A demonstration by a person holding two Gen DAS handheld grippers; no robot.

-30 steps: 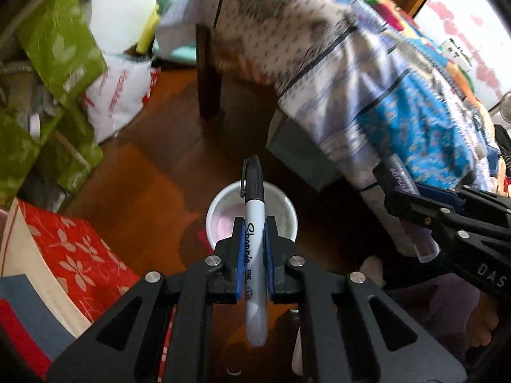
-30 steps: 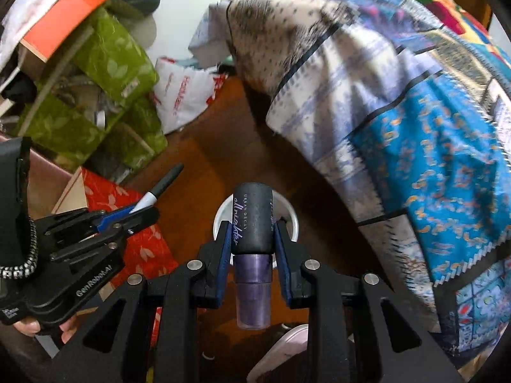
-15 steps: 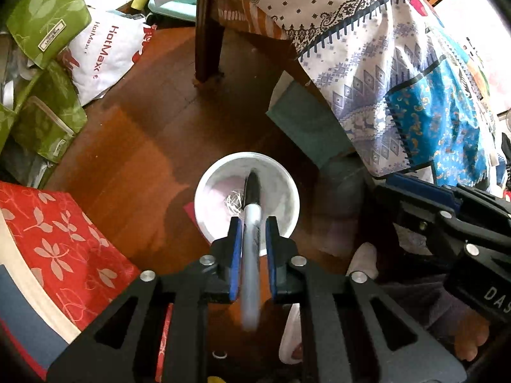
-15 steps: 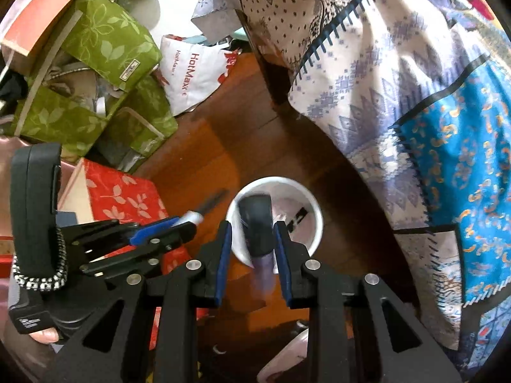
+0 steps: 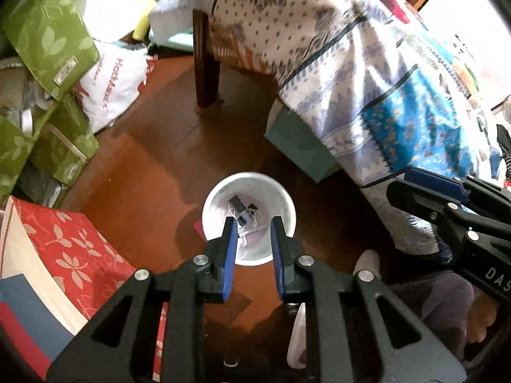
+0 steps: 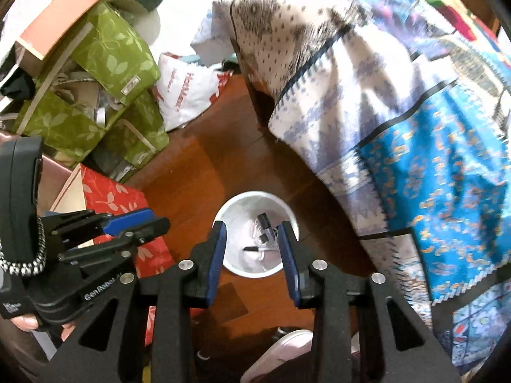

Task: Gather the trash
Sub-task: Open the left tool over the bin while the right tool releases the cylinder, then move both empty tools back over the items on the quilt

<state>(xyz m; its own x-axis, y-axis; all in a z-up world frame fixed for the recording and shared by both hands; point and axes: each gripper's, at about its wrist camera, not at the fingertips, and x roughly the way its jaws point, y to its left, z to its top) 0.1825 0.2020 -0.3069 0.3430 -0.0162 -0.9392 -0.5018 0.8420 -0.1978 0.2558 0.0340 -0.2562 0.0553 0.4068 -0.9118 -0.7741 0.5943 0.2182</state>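
Note:
A white round trash bin (image 5: 287, 207) stands on the wooden floor, also in the right wrist view (image 6: 230, 217). Inside it lie a marker (image 6: 255, 249), a dark tube (image 6: 264, 221) and white cord; the dark pieces also show in the left wrist view (image 5: 238, 206). My left gripper (image 5: 253, 223) is open and empty, held above the bin; it also shows at the left of the right wrist view (image 6: 156, 220). My right gripper (image 6: 253, 227) is open and empty above the bin; it also shows at the right of the left wrist view (image 5: 402, 182).
A bed with a patchwork blanket (image 5: 367, 73) and a dark wooden leg (image 5: 206, 70) stands to the right. Green storage bags (image 5: 48, 38), a white plastic bag (image 5: 111, 86) and a red floral box (image 5: 73, 252) crowd the left. A slipper (image 5: 367, 263) lies near the bin.
Both grippers opened. The marker dropped from my left gripper and the dark tube from my right into the bin.

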